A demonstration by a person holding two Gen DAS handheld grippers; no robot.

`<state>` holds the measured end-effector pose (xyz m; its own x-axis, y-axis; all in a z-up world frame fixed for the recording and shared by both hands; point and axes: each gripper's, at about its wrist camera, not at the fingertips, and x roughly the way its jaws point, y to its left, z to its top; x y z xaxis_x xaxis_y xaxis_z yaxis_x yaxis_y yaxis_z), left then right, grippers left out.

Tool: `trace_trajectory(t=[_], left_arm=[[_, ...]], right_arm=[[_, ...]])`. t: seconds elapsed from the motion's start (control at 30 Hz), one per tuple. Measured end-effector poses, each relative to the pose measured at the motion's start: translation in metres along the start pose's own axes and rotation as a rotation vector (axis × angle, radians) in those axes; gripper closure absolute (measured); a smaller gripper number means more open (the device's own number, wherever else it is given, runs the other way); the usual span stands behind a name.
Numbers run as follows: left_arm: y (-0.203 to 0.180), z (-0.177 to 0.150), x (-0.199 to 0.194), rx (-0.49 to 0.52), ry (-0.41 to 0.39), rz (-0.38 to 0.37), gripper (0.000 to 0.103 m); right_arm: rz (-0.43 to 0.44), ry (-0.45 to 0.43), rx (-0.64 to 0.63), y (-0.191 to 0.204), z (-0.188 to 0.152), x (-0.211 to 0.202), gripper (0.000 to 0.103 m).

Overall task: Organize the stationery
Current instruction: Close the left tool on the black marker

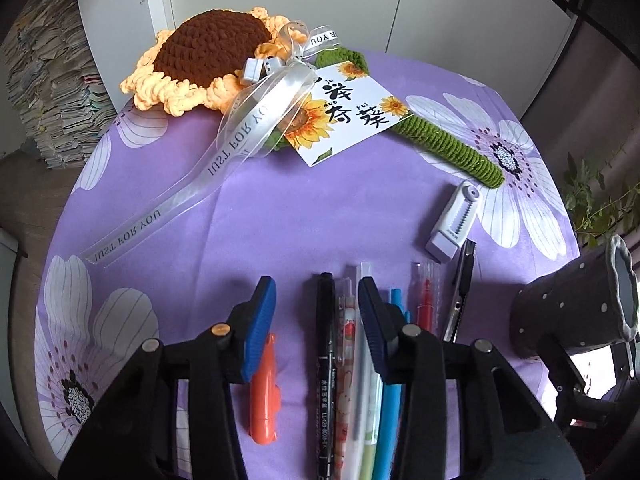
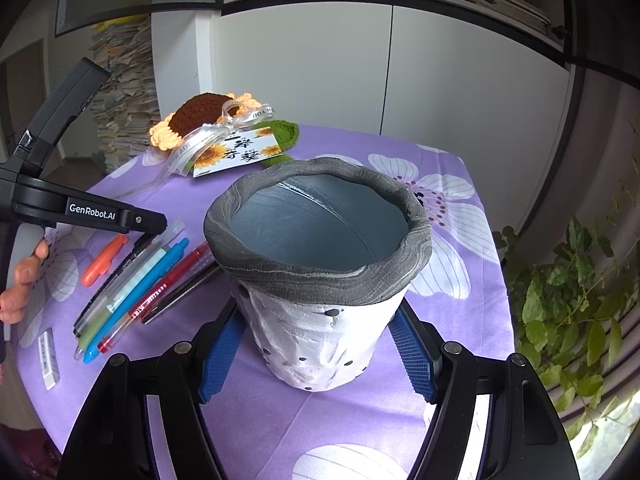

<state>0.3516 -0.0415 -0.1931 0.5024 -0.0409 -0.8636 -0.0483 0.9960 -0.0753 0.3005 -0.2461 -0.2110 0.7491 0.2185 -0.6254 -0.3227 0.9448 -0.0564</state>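
only right view shows right hand-held gripper (image 2: 316, 354) clamping pot (image 2: 320, 312); left hand-held gripper (image 1: 318, 308) spread astride black pen (image 1: 325, 344).

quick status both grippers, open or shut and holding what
left gripper: open, jaws astride the black pen and cartoon pen, pads not pressing either.
right gripper: shut on the pen holder, holding it upright.

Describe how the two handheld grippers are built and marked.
Both grippers are black plastic frames with round silver or brass-coloured pivot bolts. Each of the left gripper and right gripper carries two fingers faced with ribbed blue pads. Seen from the right wrist camera, the left one's body reads "GenRobot.AI" in white. No cables or sleeves are visible.
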Motion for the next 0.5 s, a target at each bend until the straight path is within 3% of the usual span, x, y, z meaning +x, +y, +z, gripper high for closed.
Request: trace_trajectory(t=[0.5], left_arm=[[0.0035, 0.0048, 0.0082, -0.034, 0.019, 0.029, 0.071]], right_arm=[[0.0, -0.002, 0.002, 0.0001, -0.0002, -0.0004, 0.03]])
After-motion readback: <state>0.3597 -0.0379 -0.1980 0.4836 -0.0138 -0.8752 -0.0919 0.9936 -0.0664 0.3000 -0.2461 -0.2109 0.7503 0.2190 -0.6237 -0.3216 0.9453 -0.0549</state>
